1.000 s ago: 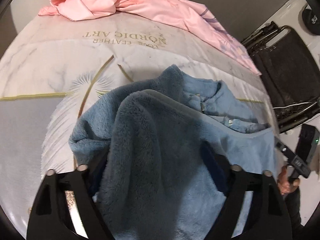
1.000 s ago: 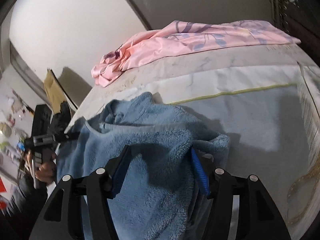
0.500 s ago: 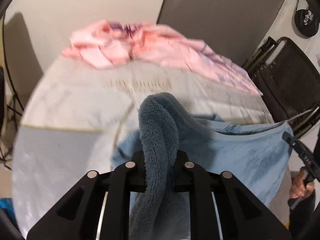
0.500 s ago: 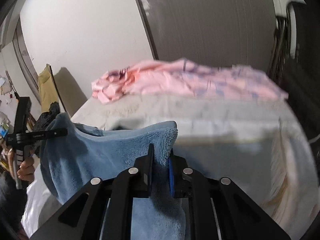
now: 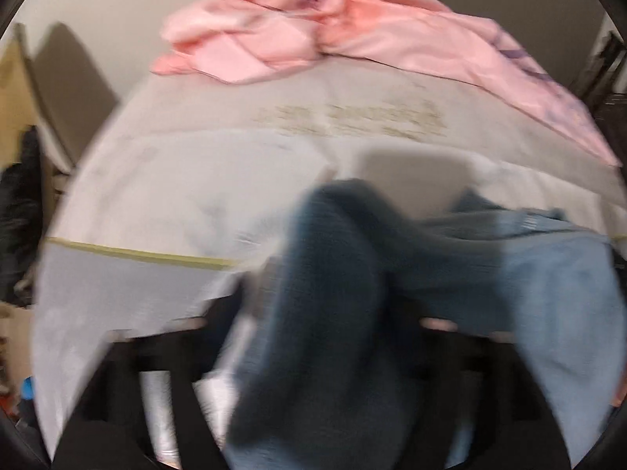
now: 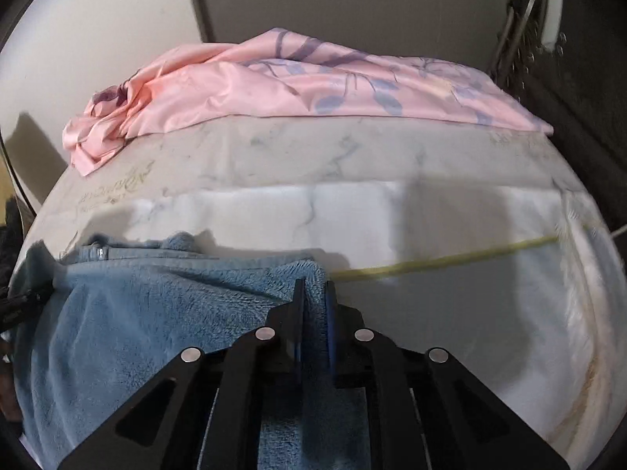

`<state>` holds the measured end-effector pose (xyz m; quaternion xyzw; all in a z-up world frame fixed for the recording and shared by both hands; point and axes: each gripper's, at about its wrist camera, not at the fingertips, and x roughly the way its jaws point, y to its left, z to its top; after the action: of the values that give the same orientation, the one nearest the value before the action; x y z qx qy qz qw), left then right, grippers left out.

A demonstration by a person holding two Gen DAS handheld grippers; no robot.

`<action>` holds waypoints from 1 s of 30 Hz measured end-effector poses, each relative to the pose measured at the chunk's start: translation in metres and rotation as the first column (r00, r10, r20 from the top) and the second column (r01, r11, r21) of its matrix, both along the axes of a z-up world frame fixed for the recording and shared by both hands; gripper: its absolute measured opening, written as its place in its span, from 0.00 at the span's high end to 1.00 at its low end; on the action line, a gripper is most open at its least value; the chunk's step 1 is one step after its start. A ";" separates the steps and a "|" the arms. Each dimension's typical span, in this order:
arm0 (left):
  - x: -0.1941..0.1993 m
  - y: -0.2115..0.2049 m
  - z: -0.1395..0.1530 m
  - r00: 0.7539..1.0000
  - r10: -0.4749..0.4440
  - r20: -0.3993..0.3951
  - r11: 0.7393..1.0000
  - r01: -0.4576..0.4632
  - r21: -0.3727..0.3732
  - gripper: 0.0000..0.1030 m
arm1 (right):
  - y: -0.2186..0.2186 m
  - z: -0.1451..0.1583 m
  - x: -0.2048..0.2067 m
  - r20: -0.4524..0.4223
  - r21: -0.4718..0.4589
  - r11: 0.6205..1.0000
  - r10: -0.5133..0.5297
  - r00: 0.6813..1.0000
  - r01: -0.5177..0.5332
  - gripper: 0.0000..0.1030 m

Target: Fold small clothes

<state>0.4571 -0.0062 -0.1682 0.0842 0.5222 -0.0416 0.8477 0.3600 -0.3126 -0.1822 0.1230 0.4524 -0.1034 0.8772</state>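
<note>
Two claws, blue fleece garment (image 6: 149, 313) stretched sideways

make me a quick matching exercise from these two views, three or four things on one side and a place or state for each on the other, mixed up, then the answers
Things:
1. right claw
2. blue fleece garment
3. pink sheet
4. yellow line

Places or states:
A. bunched along the far edge of the bed
B. shut on a fold of fleece
C. printed across the marbled cover
D. spread over the near left of the bed, in the right wrist view

Pairs: 1-B, 2-D, 3-A, 4-C
</note>
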 end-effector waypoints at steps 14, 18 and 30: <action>-0.022 -0.066 0.014 0.994 -0.105 0.019 0.993 0.103 0.054 0.11 | 0.101 0.012 0.008 -0.017 -0.090 0.980 0.179 0.984 -0.179 0.44; -0.021 -0.048 0.009 0.998 -0.065 -0.006 0.998 0.065 0.008 0.04 | 0.089 0.004 0.012 -0.021 -0.012 0.990 0.142 0.990 -0.142 0.45; -0.140 -0.010 0.011 0.990 -0.108 0.087 0.994 0.109 -0.009 0.04 | 0.091 0.003 -0.118 0.064 0.038 0.984 0.174 0.983 -0.176 0.43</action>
<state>0.3168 -0.0162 -0.1576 0.1083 0.4794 -0.0878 0.8665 0.2418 -0.2215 -0.1797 0.1048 0.4366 -0.0122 0.8934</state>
